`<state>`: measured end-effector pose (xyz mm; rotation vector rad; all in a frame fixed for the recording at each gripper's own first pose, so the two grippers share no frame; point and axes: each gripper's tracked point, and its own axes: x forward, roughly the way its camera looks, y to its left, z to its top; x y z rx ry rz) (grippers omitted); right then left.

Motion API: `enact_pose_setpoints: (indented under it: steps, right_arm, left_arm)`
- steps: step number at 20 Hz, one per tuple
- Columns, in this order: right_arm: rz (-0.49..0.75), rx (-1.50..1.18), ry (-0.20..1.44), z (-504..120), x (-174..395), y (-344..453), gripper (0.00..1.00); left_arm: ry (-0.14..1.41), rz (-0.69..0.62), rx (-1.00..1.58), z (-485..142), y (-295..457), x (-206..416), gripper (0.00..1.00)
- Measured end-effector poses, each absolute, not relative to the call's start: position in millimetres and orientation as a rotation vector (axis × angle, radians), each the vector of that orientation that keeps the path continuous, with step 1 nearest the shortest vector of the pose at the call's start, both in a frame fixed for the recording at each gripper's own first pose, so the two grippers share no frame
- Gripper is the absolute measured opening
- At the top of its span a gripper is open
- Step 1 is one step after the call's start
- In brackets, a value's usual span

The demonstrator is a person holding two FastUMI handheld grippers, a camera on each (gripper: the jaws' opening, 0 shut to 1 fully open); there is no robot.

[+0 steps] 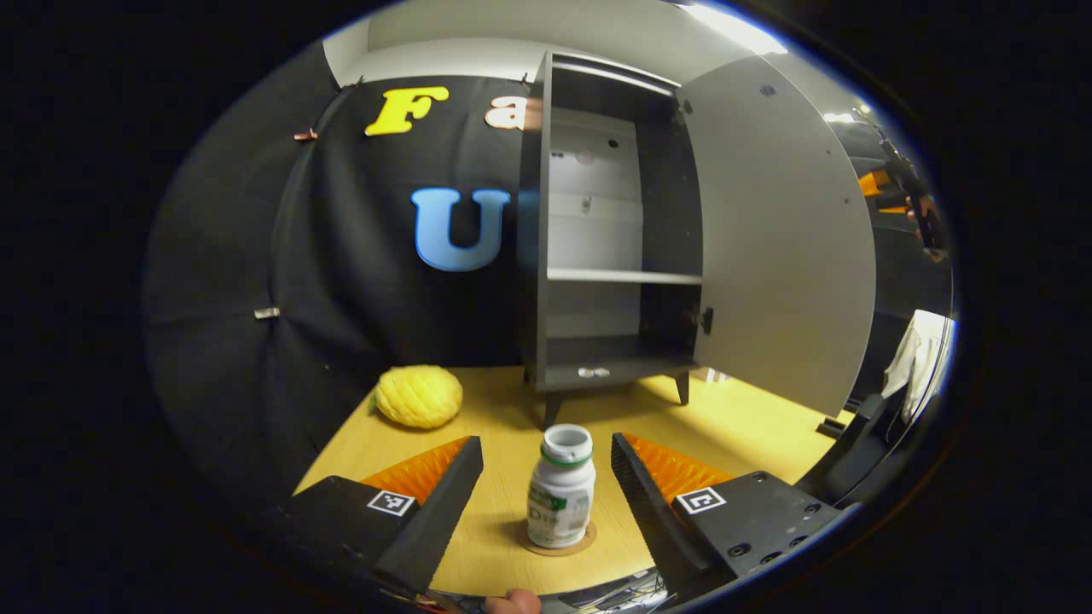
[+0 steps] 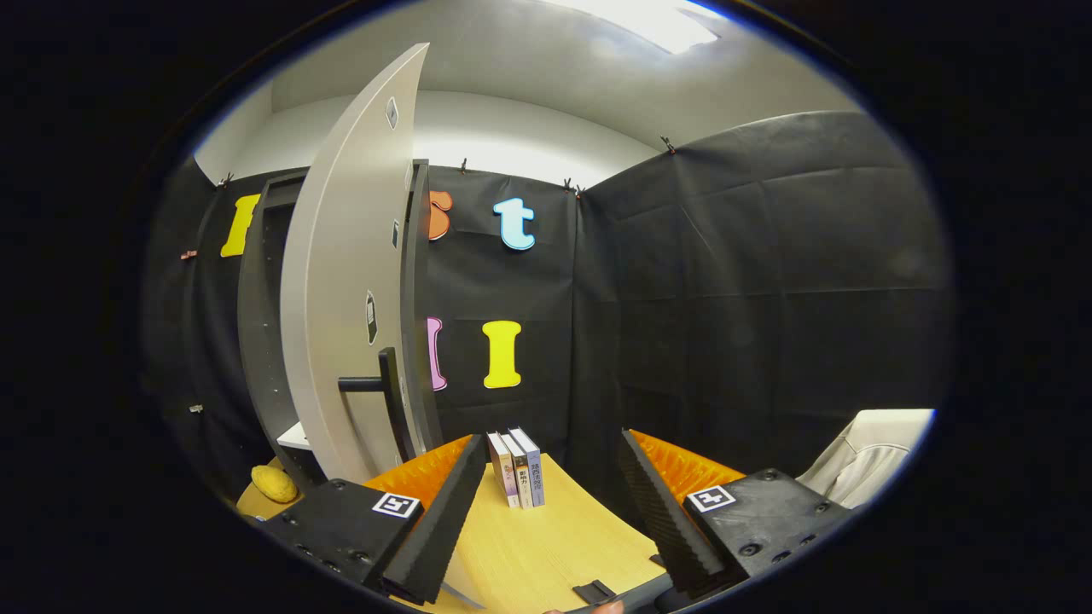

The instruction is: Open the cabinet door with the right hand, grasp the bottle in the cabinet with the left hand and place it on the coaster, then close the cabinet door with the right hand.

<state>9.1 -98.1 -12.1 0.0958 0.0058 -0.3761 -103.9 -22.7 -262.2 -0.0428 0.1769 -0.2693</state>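
Observation:
A white bottle (image 1: 560, 488) with a green-and-white label stands upright on a round cork coaster (image 1: 583, 542) on the wooden table. My left gripper (image 1: 546, 452) is open, one finger on each side of the bottle and clear of it. Behind stands the dark cabinet (image 1: 597, 256), shelves bare, its pale door (image 1: 781, 230) swung wide to the right. In the right gripper view, the same door (image 2: 354, 281) is seen edge-on with its dark handle (image 2: 380, 388) just left of my right gripper (image 2: 546, 448), which is open and holds nothing.
A yellow pineapple-shaped object (image 1: 418, 396) lies on the table left of the cabinet. Three books (image 2: 516, 467) stand upright at the table's far side in the right gripper view. A pale cloth (image 2: 870, 465) shows at the lower right.

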Motion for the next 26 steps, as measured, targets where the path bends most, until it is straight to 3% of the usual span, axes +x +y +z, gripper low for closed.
enact_pose_setpoints:
  steps: [8,19,26]
  right_arm:
    - [-0.293,0.131,0.036,-17,33,-86,0.98]
    - [-0.267,0.184,0.014,-14,33,-66,0.96]
    - [-0.17,0.273,0.024,-16,33,-10,0.97]
  left_arm:
    - [0.06,-0.121,-0.037,-136,0,-50,0.95]
    - [0.097,-0.053,0.021,-127,23,-34,0.95]
    - [0.082,-0.051,0.05,-119,23,-32,0.95]
